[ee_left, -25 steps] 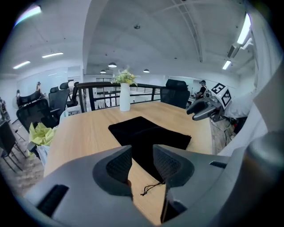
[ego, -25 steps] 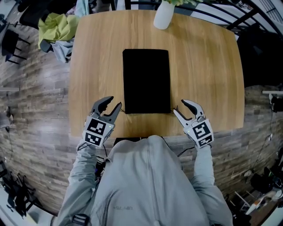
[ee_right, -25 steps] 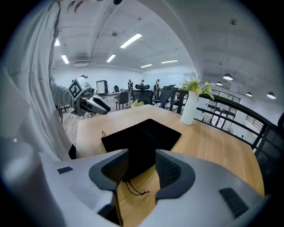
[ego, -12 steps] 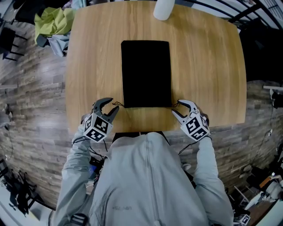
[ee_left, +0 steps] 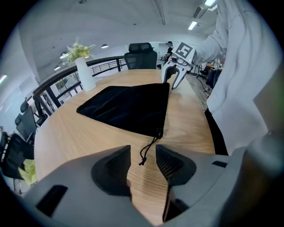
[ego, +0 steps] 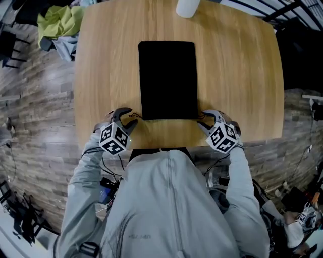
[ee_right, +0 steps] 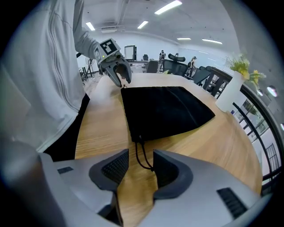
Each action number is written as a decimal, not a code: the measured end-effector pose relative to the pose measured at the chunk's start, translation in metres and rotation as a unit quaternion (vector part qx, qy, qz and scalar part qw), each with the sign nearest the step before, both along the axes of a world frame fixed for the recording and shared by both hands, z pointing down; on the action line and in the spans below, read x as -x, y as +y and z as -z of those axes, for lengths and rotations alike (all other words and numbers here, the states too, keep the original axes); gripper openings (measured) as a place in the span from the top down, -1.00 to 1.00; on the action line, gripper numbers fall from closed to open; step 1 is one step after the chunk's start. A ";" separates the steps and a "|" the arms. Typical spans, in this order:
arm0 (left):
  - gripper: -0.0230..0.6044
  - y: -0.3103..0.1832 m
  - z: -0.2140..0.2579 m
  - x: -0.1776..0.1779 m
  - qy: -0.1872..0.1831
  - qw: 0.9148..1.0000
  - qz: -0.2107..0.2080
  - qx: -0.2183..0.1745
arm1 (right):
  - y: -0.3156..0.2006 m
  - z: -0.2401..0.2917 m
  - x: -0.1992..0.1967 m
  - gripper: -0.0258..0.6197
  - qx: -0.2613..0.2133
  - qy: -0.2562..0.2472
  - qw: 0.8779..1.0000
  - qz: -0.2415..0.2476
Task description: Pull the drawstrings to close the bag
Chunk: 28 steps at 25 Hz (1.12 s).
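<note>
Wood-grain surface [ego: 237, 75] fills the head view. The black bag [ego: 167, 80] lies flat mid-surface, its mouth toward the near edge. I hold the left tool [ego: 127, 117] and right tool [ego: 204, 120] at its two near corners, where the cords emerge.

Left gripper view: the jaws have just been opening, and the left drawstring [ee_left: 151, 144] lies between them, ungripped.

Right gripper view: the jaws are apart, straddling the right drawstring [ee_right: 136, 154] without pinching it.

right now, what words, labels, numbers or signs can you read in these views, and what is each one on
No text can be read.
Grey top: small pale print, too blurred to read.
Left tool, right tool: square black-and-white markers, no letters; the left tool's jaws have just been opening, with the drawstring between them.
Black bag, white vase: no print shows.
</note>
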State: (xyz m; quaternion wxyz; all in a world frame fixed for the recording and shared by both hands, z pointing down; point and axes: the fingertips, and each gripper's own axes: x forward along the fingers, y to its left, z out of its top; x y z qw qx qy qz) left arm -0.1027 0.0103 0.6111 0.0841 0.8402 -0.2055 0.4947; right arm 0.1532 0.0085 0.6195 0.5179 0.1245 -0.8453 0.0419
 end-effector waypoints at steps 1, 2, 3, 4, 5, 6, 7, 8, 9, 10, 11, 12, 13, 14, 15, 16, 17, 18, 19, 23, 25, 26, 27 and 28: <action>0.32 -0.001 -0.002 0.000 -0.002 1.000 -0.004 0.001 | 0.000 -0.002 0.001 0.38 0.002 0.000 1.000 0.002; 0.32 -0.002 -0.003 -0.001 -0.004 1.000 -0.007 0.003 | -0.001 -0.003 0.002 0.38 0.004 -0.001 1.000 0.003; 0.32 -0.002 -0.005 -0.002 -0.005 1.000 -0.012 0.006 | -0.002 -0.004 0.003 0.38 0.006 -0.003 1.000 0.004; 0.32 -0.001 -0.007 -0.003 -0.008 1.000 -0.017 0.010 | -0.003 -0.005 0.004 0.38 0.009 -0.004 1.000 0.005; 0.32 -0.001 -0.008 -0.004 -0.011 1.000 -0.023 0.014 | -0.003 -0.006 0.004 0.38 0.012 -0.003 1.000 0.007; 0.32 0.000 -0.010 -0.004 -0.014 0.999 -0.029 0.017 | -0.003 -0.007 0.004 0.38 0.015 -0.002 1.000 0.009; 0.32 0.001 -0.011 -0.005 -0.016 0.999 -0.033 0.020 | -0.003 -0.009 0.003 0.39 0.018 -0.001 1.000 0.012; 0.32 0.001 -0.012 -0.006 -0.017 0.999 -0.034 0.024 | -0.003 -0.009 0.002 0.39 0.021 -0.001 1.000 0.013; 0.32 0.001 -0.012 -0.007 -0.016 0.999 -0.033 0.028 | -0.002 -0.010 0.001 0.39 0.024 -0.003 1.000 0.013; 0.33 0.001 -0.013 -0.007 -0.014 0.999 -0.031 0.034 | -0.002 -0.010 0.001 0.39 0.028 -0.004 1.000 0.013; 0.34 0.002 -0.013 -0.007 -0.011 0.999 -0.029 0.041 | -0.001 -0.010 0.001 0.39 0.032 -0.006 0.999 0.014; 0.35 0.003 -0.013 -0.008 -0.008 0.998 -0.030 0.047 | 0.000 -0.010 0.002 0.41 0.037 -0.008 0.999 0.017; 0.38 0.004 -0.013 -0.008 -0.006 0.998 -0.032 0.051 | 0.002 -0.010 0.003 0.44 0.041 -0.009 0.999 0.022; 0.41 0.005 -0.014 -0.009 -0.006 0.998 -0.037 0.055 | 0.003 -0.011 0.003 0.49 0.044 -0.010 0.999 0.027; 0.45 0.006 -0.015 -0.010 -0.007 0.997 -0.042 0.057 | 0.004 -0.012 0.004 0.51 0.046 -0.010 0.998 0.031; 0.48 0.007 -0.015 -0.010 -0.009 0.997 -0.046 0.058 | 0.004 -0.012 0.004 0.51 0.048 -0.010 0.998 0.033; 0.49 0.008 -0.015 -0.011 -0.010 0.997 -0.047 0.059 | 0.004 -0.012 0.004 0.51 0.049 -0.009 0.998 0.034; 0.50 0.008 -0.015 -0.011 -0.010 0.997 -0.046 0.061 | 0.004 -0.012 0.003 0.51 0.052 -0.006 0.998 0.033; 0.50 0.007 -0.015 -0.012 -0.008 0.997 -0.043 0.063 | 0.003 -0.012 0.003 0.51 0.055 -0.004 0.998 0.030; 0.50 0.007 -0.013 -0.011 0.004 0.997 -0.027 0.066 | 0.002 -0.010 0.003 0.51 0.067 -0.009 0.998 0.014; 0.52 0.007 -0.014 -0.009 0.014 0.998 -0.015 0.066 | 0.000 -0.010 0.003 0.60 0.067 -0.019 0.998 -0.003; 0.57 0.007 -0.014 -0.009 0.017 0.998 -0.009 0.065 | 0.000 -0.010 0.002 0.70 0.065 -0.023 0.998 -0.009; 0.72 0.007 -0.015 -0.009 0.020 0.998 -0.003 0.063 | 0.000 -0.011 0.002 0.76 0.062 -0.025 0.998 -0.013; 0.77 0.007 -0.015 -0.009 0.020 0.998 -0.001 0.060 | 0.000 -0.011 0.002 0.79 0.059 -0.026 0.998 -0.015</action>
